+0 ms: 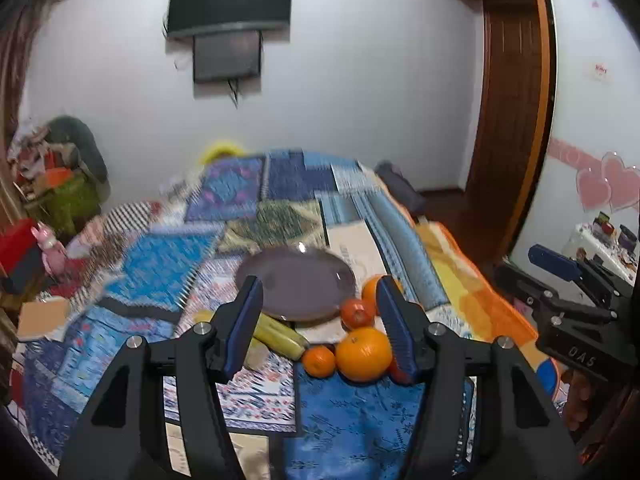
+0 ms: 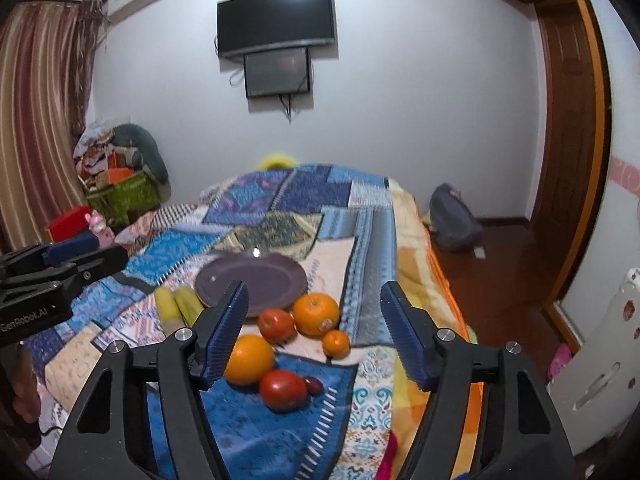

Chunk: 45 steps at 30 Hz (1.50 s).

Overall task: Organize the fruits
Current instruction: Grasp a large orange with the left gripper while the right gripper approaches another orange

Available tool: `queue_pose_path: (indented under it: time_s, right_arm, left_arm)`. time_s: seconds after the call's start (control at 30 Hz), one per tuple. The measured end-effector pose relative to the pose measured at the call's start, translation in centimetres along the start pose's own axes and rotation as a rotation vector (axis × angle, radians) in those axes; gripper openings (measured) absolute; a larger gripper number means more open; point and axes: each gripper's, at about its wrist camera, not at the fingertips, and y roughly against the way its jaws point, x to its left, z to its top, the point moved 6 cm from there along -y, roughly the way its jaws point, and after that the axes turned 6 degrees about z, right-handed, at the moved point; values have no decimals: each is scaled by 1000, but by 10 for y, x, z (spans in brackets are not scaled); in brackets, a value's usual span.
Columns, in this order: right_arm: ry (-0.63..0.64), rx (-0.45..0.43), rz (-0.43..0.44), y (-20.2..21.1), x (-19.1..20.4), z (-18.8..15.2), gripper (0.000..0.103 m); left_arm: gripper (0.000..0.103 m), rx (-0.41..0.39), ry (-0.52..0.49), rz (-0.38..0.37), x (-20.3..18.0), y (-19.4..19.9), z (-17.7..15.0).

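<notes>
A purple plate (image 1: 296, 288) (image 2: 260, 280) lies empty on the patchwork bedspread. Near it lie two oranges (image 2: 316, 314) (image 2: 250, 358), a small mandarin (image 2: 336, 343), two red tomatoes (image 2: 276, 324) (image 2: 283, 390), a small dark fruit (image 2: 314, 385) and two yellow-green corn cobs (image 2: 178, 304). In the left wrist view I see an orange (image 1: 363, 354), a mandarin (image 1: 318, 361), a tomato (image 1: 357, 313) and corn (image 1: 278, 335). My left gripper (image 1: 318, 326) is open and empty above the fruits. My right gripper (image 2: 314, 332) is open and empty above them.
The bed (image 2: 280, 208) fills the middle, with its right edge dropping to a wooden floor (image 2: 500, 256) where a grey bag (image 2: 454, 222) lies. Boxes and clutter (image 2: 120, 184) stand at the left. A TV (image 2: 276, 20) hangs on the far wall.
</notes>
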Motion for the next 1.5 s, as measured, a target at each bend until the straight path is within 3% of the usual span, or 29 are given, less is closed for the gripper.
queue_pose_path:
  time_s: [0.3,0.77,0.93,1.13,1.3,1.5]
  right_arm:
    - [-70,135,42,-25,-28,-21,54]
    - [-133,250,107,-52,-36,-45,53]
    - [-156,275,115,-57,-39,-50,53]
    - [-161,290,109,-61,-42,-52,54]
    - [-161,296,103,-63,-42,-52,54]
    - [-150,296,109,-67,-40,-44,54]
  left_arm:
    - [58,185,-37,-58,-29,-66,-27]
    - [59,414,-60,-147,-51,-146,-68]
    - [60,442,-47,-199,-55,-157,-70]
    - [67,477,-99,-180,-65,-173,-81]
    - [68,475,-132,-167,-69,-178,-84]
    - [67,476,-103,-181,-62,-174,-80]
